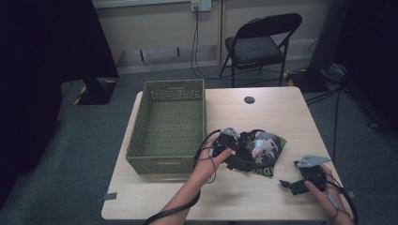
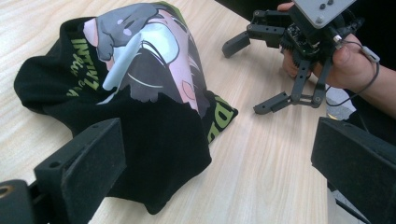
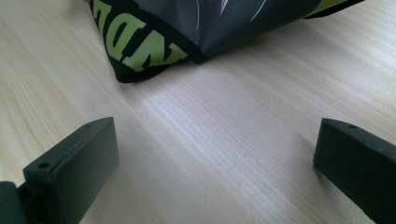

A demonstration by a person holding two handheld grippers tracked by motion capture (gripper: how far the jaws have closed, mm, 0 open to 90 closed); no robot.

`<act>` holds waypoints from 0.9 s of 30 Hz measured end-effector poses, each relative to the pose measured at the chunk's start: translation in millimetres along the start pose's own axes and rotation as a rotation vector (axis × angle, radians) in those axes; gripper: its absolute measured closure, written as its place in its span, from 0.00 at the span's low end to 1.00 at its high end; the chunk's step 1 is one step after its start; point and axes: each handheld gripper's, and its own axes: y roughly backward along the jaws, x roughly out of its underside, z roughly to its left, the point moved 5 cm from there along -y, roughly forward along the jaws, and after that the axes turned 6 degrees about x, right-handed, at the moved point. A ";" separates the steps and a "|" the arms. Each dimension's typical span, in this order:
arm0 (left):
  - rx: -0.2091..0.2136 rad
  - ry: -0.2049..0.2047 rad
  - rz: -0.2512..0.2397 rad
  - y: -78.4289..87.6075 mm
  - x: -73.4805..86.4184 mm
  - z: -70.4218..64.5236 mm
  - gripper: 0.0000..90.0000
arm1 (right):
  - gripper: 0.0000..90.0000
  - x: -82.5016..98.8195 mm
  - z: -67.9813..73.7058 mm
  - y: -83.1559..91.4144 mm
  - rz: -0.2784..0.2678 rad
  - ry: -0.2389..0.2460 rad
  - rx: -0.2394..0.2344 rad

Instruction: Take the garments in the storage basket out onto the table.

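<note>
Black printed cloth (image 1: 259, 151) lies crumpled on the wooden worktop (image 1: 272, 112), just right of the green woven basket (image 1: 169, 124) and a little toward the near edge. It carries a grey, pink and pale blue picture and yellow-green lettering along its near-right hem. The left claw (image 1: 233, 154) sits at the cloth's left side with its jaws spread wide; in the left gripper view one jaw is low beside the black fabric and the other stands well off over bare wood. The right claw (image 1: 292, 183) hovers near the worktop's right near corner, apart from the cloth, jaws wide open with nothing between them. A black folding chair (image 1: 263, 44) stands on the floor beyond the worktop.
</note>
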 end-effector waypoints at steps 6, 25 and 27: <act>0.006 0.003 0.002 0.5 7.5 -0.6 0.03 | 0.00 0.0 0.0 0.0 0.000 0.000 0.000; 0.040 0.009 0.011 6.1 31.0 -4.1 0.03 | 0.00 0.1 0.1 0.1 0.000 -0.002 0.002; 0.039 0.010 0.016 5.8 33.5 -4.4 0.03 | 0.00 0.1 0.1 0.1 0.000 -0.002 0.002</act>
